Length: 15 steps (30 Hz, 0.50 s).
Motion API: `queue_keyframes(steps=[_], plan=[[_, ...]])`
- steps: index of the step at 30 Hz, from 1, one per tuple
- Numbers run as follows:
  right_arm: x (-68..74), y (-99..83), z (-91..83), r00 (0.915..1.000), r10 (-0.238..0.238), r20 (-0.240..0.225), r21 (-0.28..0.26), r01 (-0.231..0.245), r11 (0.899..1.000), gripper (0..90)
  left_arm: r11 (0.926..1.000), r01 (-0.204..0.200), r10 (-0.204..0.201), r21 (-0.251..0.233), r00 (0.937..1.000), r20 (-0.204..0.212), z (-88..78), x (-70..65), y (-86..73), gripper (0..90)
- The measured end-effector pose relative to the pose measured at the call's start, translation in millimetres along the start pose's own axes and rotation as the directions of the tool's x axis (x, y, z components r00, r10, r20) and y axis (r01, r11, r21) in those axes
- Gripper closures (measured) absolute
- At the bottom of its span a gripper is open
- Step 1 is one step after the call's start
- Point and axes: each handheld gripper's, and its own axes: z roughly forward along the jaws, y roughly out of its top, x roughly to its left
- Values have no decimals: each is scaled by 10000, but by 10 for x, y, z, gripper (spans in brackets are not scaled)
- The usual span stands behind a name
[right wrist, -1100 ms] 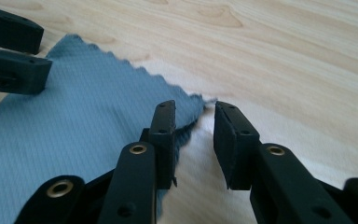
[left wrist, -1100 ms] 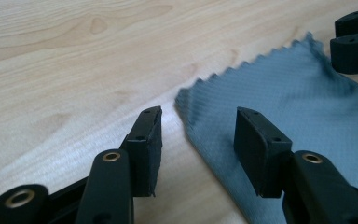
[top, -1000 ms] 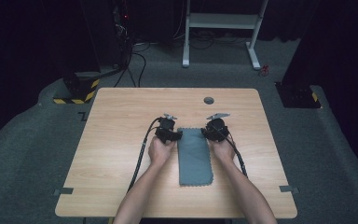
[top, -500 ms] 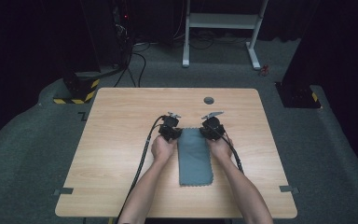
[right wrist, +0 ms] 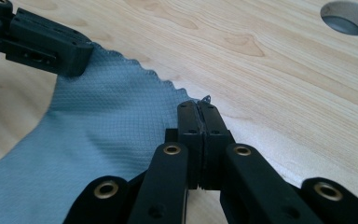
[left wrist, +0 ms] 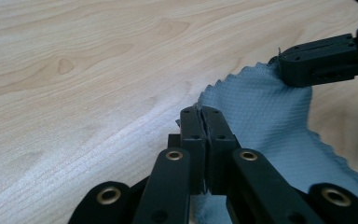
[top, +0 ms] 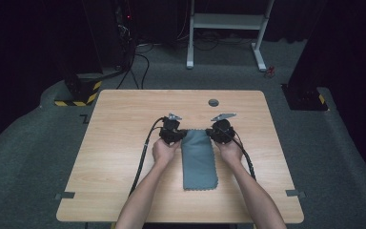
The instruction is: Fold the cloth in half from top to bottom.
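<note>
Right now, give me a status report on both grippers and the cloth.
Left gripper shut on near-left cloth corner. Right gripper shut on the other far corner. Grey cloth flat on table. Nothing in the way.

One tabletop [top: 124, 157], light wood, carries everything counted here. One grey-blue cloth [top: 198, 160] lies on it. Two tongs grip the far edge of the cloth: the left tongs [top: 180, 138] at its far left corner and the right tongs [top: 213, 135] at its far right corner, each clamped on the fabric. Two hands and two forearms come from the near side of the cloth. One round hole [top: 213, 102] lies beyond the cloth. Two trailing cables, apparently.
</note>
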Motion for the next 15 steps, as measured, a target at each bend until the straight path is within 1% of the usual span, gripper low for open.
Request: queue_keyframes(steps=[1, 6, 8, 10, 14, 15], plan=[[7, -11, -38, 10000, -70, -63, -52, 69, 10000, 896, 10000, 4, -4, -52, 10000, 62, -23, -11, -1, 883], [13, -70, -174, 9993, -208, -309, -247, 201, 9995, 896, 9990, -280, 292, -343, 9989, 369, -148, -77, 0, 883], [16, -89, -231, 9987, -315, -395, -367, 301, 9989, 896, 9984, -432, 448, -367, 9980, 438, -186, -93, -7, 883], [21, -107, -297, 9979, -342, -545, -518, 314, 9982, 895, 9979, -491, 513, -413, 9972, 541, -230, -106, -29, 884], [57, -145, -370, 9956, -583, -734, -550, 543, 9970, 896, 9973, -588, 618, -431, 9955, 719, -299, -139, -96, 883], [75, -168, -383, 9943, -743, -768, -522, 704, 9962, 896, 9971, -634, 665, -426, 9951, 737, -312, -152, -109, 883]])
